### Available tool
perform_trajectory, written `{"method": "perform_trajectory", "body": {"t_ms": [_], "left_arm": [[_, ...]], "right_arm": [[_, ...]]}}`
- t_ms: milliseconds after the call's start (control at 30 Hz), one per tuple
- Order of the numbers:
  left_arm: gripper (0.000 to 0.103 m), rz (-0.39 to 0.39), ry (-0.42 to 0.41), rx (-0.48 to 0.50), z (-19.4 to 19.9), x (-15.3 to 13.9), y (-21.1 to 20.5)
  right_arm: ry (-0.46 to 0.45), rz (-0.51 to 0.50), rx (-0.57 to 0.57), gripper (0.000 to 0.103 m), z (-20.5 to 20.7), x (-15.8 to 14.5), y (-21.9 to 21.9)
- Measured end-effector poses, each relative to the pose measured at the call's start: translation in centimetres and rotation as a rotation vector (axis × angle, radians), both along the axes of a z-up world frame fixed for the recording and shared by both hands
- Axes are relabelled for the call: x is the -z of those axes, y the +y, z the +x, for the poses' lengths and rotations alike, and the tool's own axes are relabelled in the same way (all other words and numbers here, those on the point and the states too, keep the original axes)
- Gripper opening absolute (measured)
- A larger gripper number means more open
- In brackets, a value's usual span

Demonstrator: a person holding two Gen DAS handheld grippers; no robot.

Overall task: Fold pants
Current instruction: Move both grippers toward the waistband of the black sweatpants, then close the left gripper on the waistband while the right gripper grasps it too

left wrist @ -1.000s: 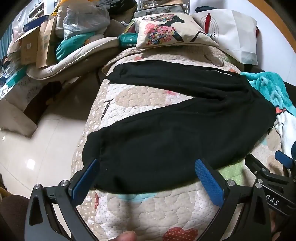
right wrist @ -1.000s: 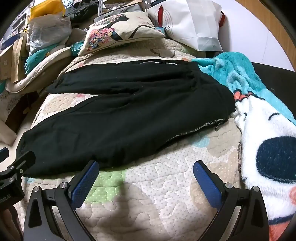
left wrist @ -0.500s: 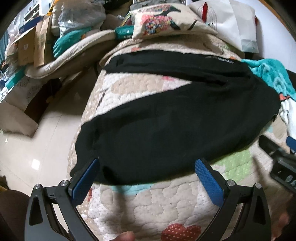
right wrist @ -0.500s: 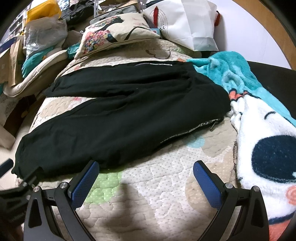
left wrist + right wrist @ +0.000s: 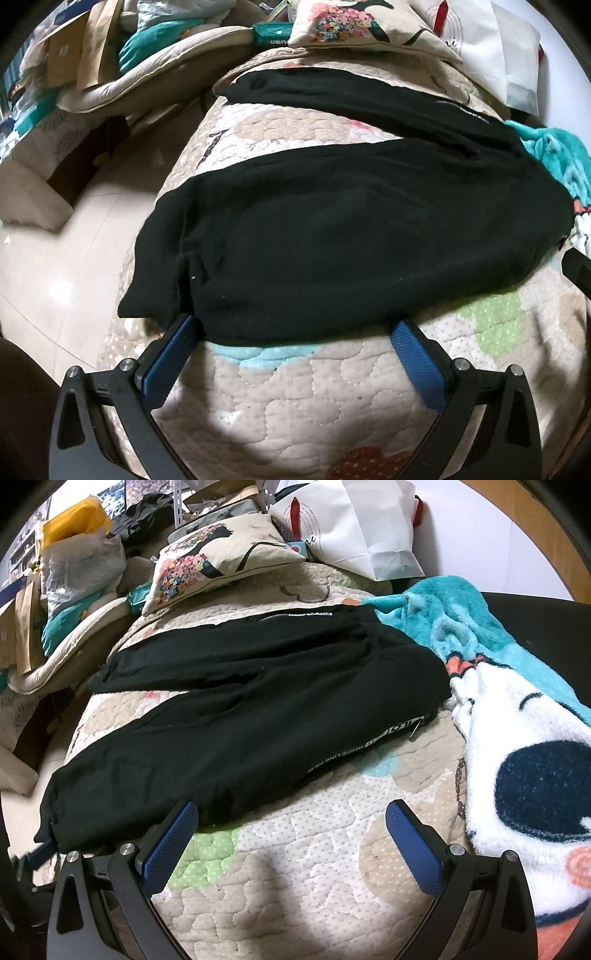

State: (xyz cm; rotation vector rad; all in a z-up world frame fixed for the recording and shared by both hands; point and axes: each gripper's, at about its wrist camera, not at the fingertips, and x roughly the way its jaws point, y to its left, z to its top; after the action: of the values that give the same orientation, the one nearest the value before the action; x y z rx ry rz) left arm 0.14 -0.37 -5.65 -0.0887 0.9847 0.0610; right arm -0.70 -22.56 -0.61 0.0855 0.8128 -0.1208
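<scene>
Pants (image 5: 332,240) lie flat on quilt (image 5: 295,387) (2 legs spread); we see left gripper (image 5: 295,328) and right gripper (image 5: 291,812), both wide, at near hem.

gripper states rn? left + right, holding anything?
left gripper: open, holding nothing, fingers at the near edge of the black pants.
right gripper: open, holding nothing, over the quilt beside the pants.

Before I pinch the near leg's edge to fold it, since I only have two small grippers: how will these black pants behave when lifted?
The black pants will probably drape limply; they lie soft and creased on the quilt. The fabric looks thick, so likely fairly heavy and sagging between the left gripper and the right gripper. It may drag on the textured quilt.
</scene>
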Motion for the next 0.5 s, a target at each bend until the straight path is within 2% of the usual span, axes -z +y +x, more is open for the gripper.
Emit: {"method": "perform_trajectory", "body": {"t_ms": [200, 267, 367, 500], "left_arm": [[0.103, 0.0, 0.036, 0.014, 0.3, -0.6, -0.1], [0.095, -0.004, 0.028, 0.014, 0.2, -1.7, 0.0], [0.092, -0.039, -0.017, 0.039, 0.1, -4.9, 0.8], [0.092, -0.073, -0.113, 0.09, 1.2, -10.6, 2.8]], "right_arm": [[-0.037, -0.025, -0.016, 0.103, -0.3, -0.9, 0.4], [-0.065, -0.041, -0.02, 0.103, -0.6, -1.5, 0.5], [-0.11, -0.027, -0.052, 0.103, -0.8, -3.5, 0.3], [-0.137, 0.12, -0.132, 0.103, 0.3, -9.3, -1.6]]}}
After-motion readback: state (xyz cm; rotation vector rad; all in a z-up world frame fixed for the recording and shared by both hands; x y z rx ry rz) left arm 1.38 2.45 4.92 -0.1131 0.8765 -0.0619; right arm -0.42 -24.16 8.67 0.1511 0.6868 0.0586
